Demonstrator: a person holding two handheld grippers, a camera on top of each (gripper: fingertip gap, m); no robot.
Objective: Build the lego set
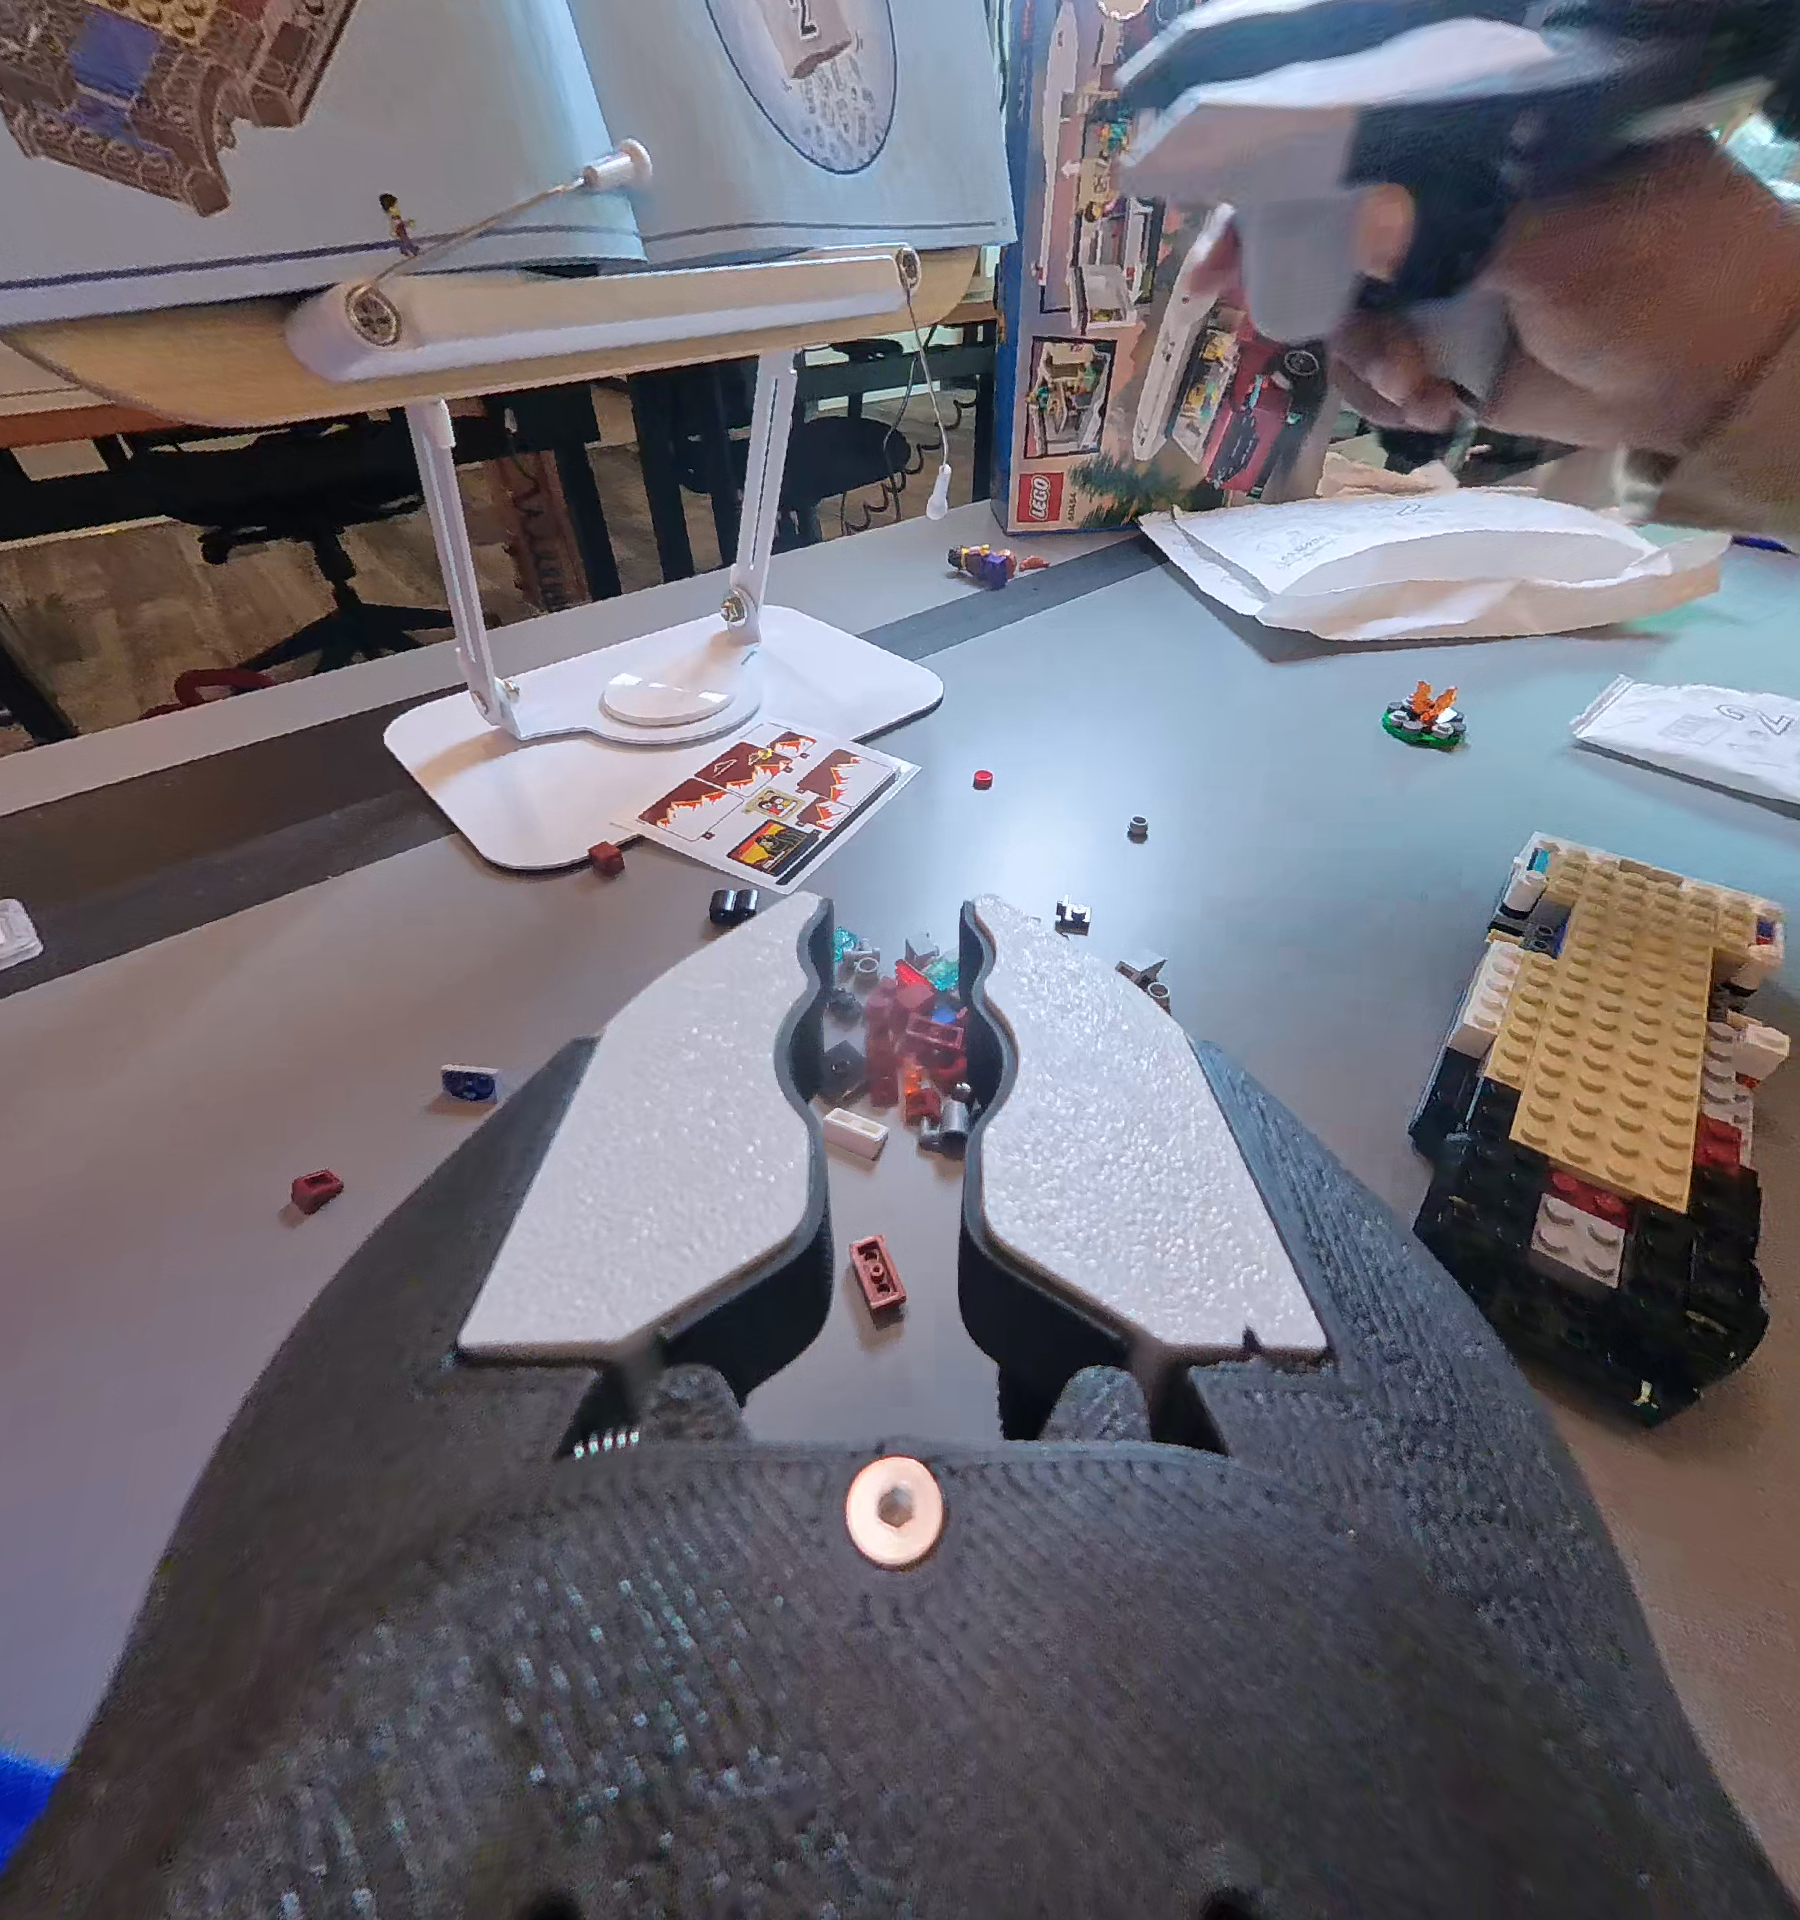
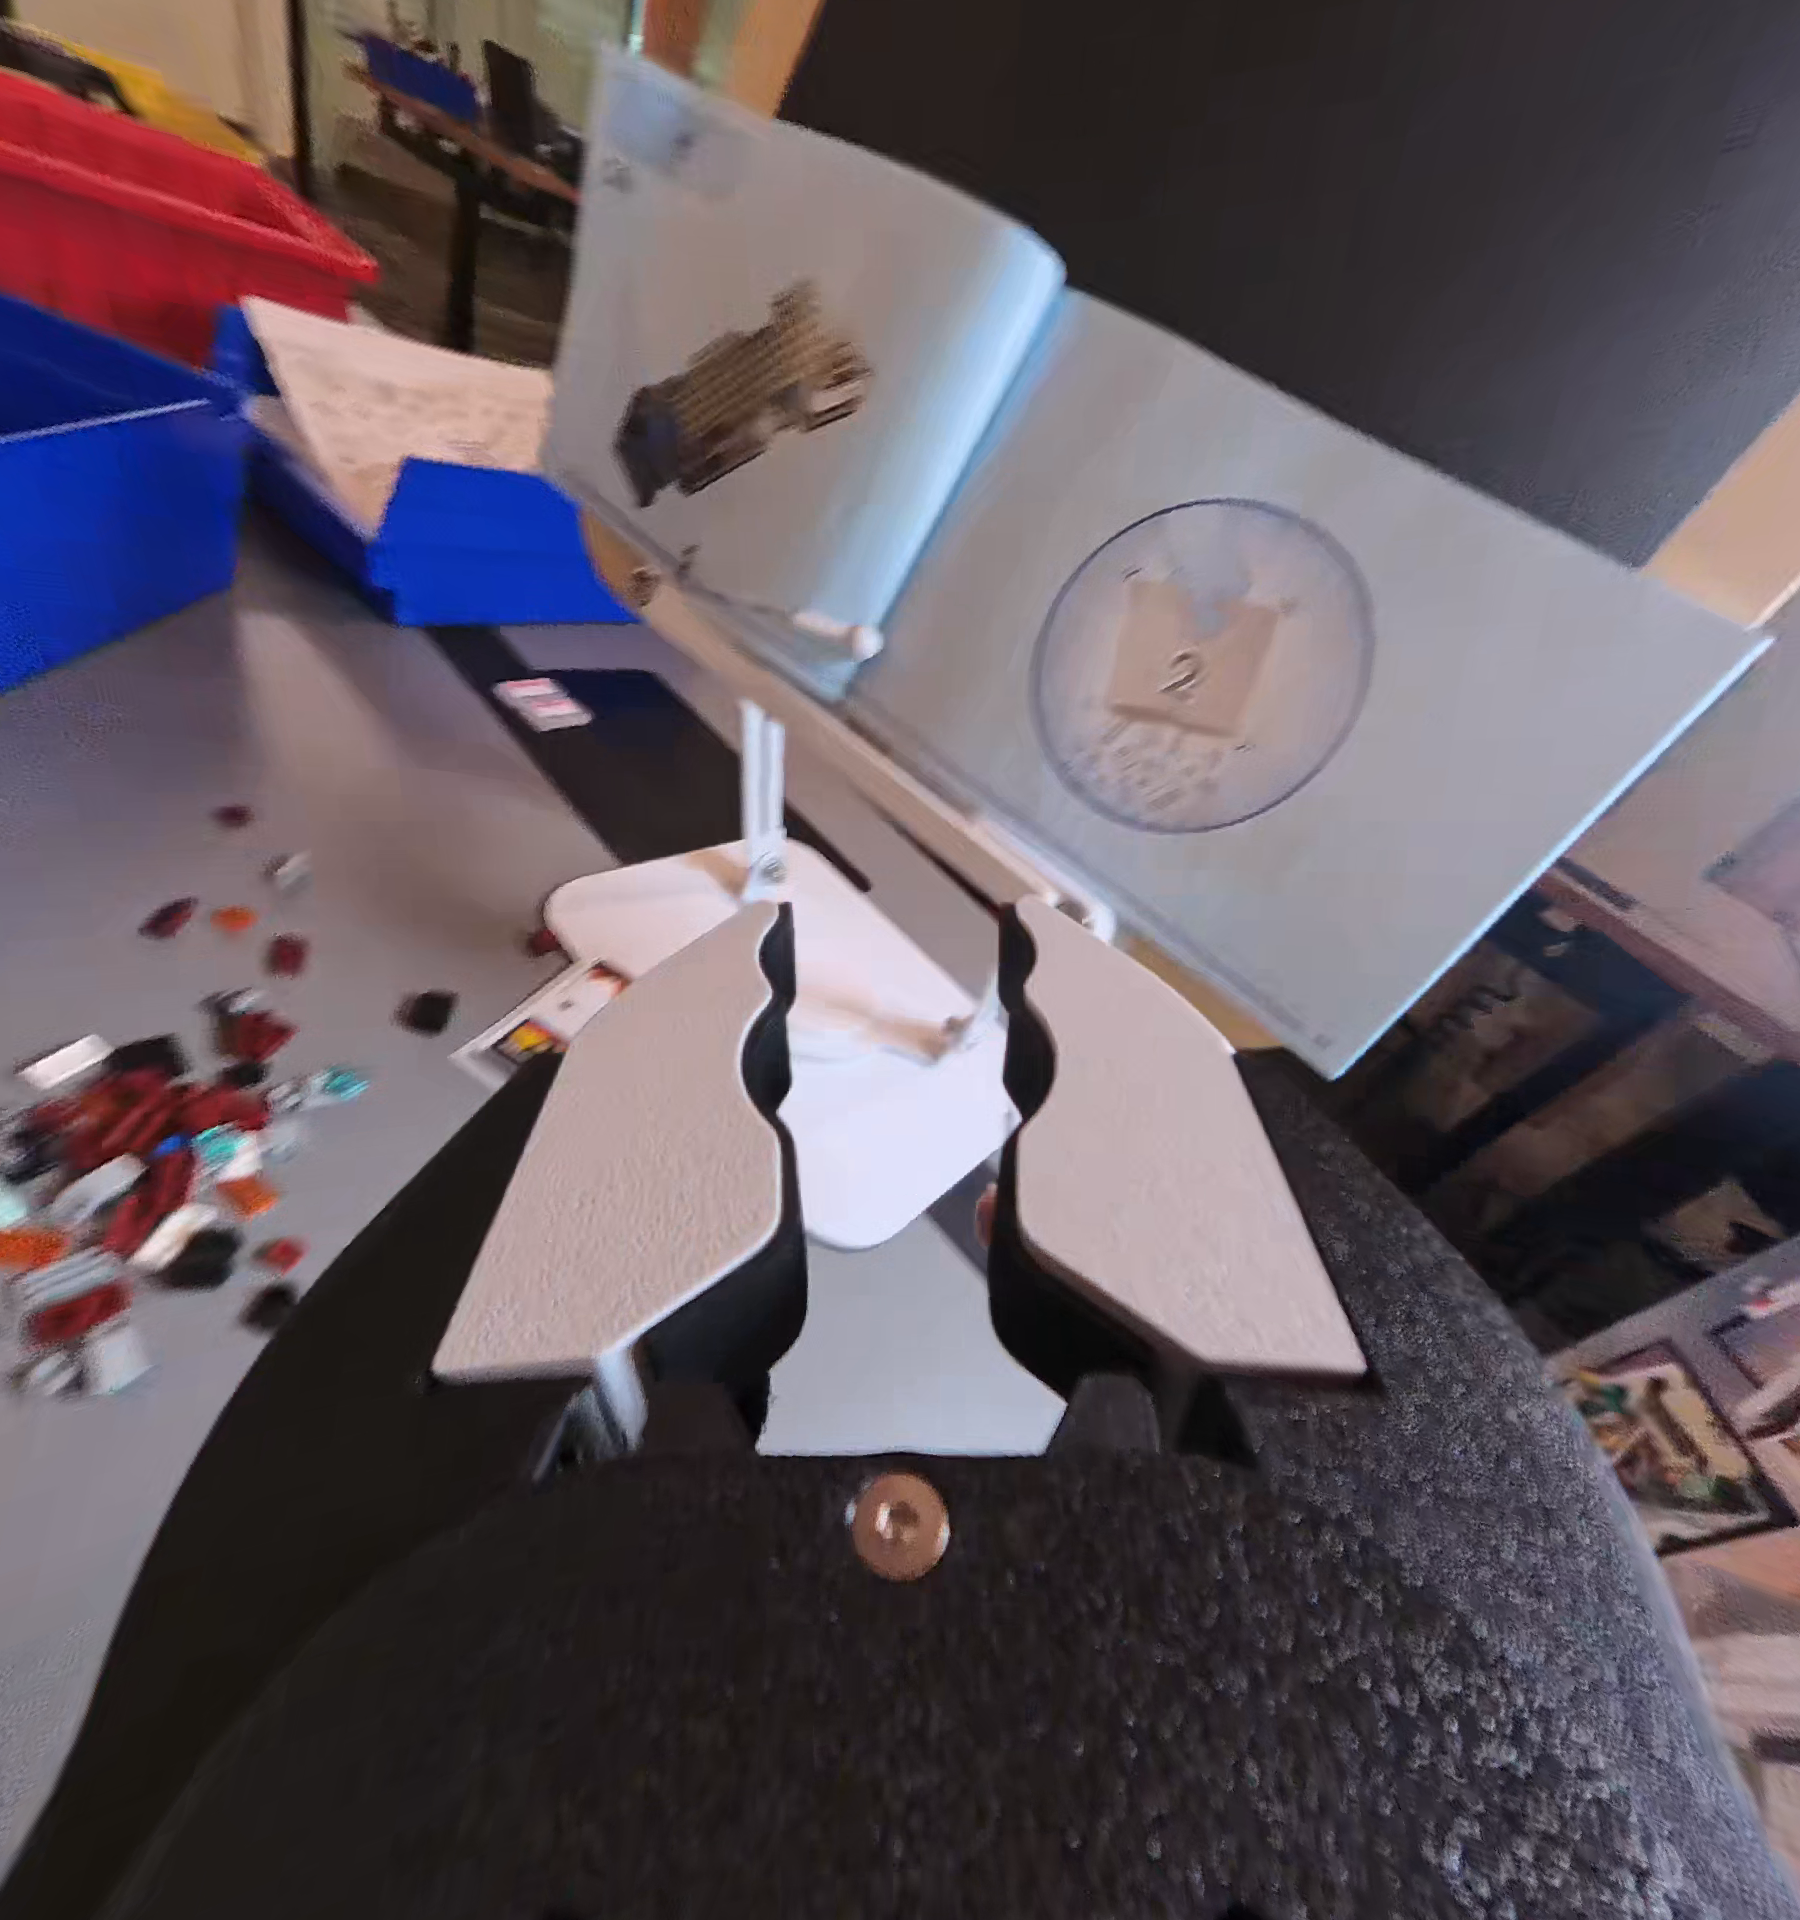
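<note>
Frame centre: your left gripper (image 1: 896, 925) hangs over the brick pile (image 1: 901, 1039), fingers apart, nothing clamped, so pieces stay loose. Upper right: your right gripper (image 2: 896, 935) faces the propped booklet (image 2: 1187, 665), fingers apart and bare.

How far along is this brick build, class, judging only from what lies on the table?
Done: a black hull with a tan studded deck stands assembled, and a small campfire piece too. In hand: nothing; the left gripper hovers open over the loose brick pile, and the right gripper is open in the air near the booklet stand. Left: the pile and an unused sticker sheet.
</note>
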